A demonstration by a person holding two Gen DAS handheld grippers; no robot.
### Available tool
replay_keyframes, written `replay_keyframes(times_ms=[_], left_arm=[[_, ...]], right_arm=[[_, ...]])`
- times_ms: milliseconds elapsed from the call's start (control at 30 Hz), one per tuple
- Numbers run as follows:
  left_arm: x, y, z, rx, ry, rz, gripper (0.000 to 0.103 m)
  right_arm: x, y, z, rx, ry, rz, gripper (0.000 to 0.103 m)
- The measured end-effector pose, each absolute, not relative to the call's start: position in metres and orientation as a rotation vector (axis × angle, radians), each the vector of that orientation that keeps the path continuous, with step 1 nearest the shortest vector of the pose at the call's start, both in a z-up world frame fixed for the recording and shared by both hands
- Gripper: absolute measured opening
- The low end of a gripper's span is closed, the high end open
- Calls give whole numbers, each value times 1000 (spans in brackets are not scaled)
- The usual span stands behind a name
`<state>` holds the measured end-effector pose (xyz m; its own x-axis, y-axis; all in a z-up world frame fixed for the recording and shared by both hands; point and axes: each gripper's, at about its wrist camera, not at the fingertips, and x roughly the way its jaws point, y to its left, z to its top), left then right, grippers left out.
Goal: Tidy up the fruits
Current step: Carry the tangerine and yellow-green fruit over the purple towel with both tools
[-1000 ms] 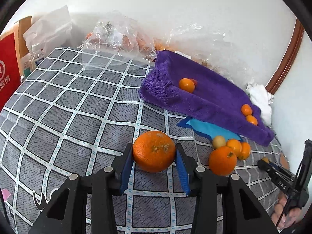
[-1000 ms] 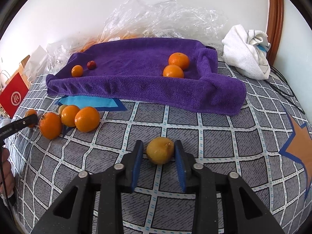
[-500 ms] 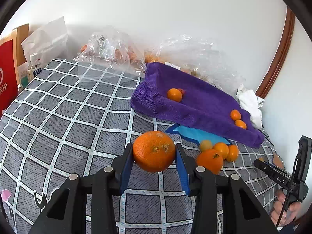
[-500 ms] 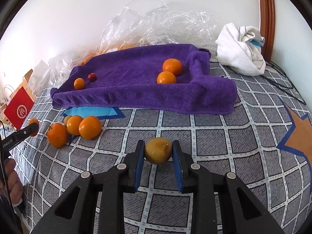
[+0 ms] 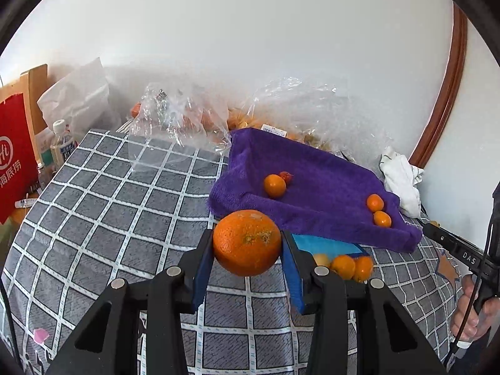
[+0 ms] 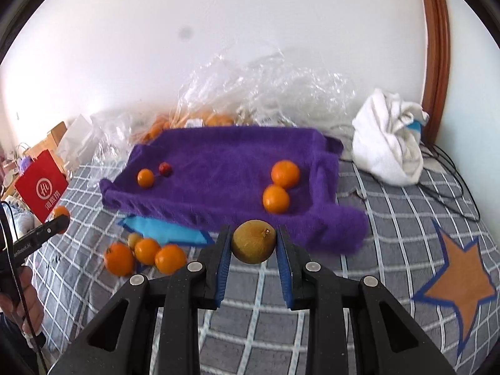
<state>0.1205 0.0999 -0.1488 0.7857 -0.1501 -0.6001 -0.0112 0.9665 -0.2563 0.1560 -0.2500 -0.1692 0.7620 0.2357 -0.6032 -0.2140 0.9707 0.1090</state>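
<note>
Fruit sorting, partly done: four fruits lie on the purple towel (image 6: 225, 168), a cluster of oranges (image 6: 147, 253) remains on the checked bedcover (image 6: 390, 218), left gripper (image 5: 247, 247) clasps a large orange (image 5: 247, 242), right gripper (image 6: 253, 243) clasps a brownish-yellow fruit (image 6: 253, 241), both carried near the towel's front edge.

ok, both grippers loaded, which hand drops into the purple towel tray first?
Right, probably. The right gripper, shut on the yellow-brown fruit, faces the purple towel tray head-on; the left gripper, holding the big orange, sits off its corner.
</note>
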Motion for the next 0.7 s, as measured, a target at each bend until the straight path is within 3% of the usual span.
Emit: replay_keyframes(times_ms=[367,700], left_arm=[[204,78,-130,-211,662,-63,40],[247,52,-157,-179,668,-83,40]], right_arm=[[238,-225,-161,54,687,264,28],[268,-211,-213,28,804,274,28]])
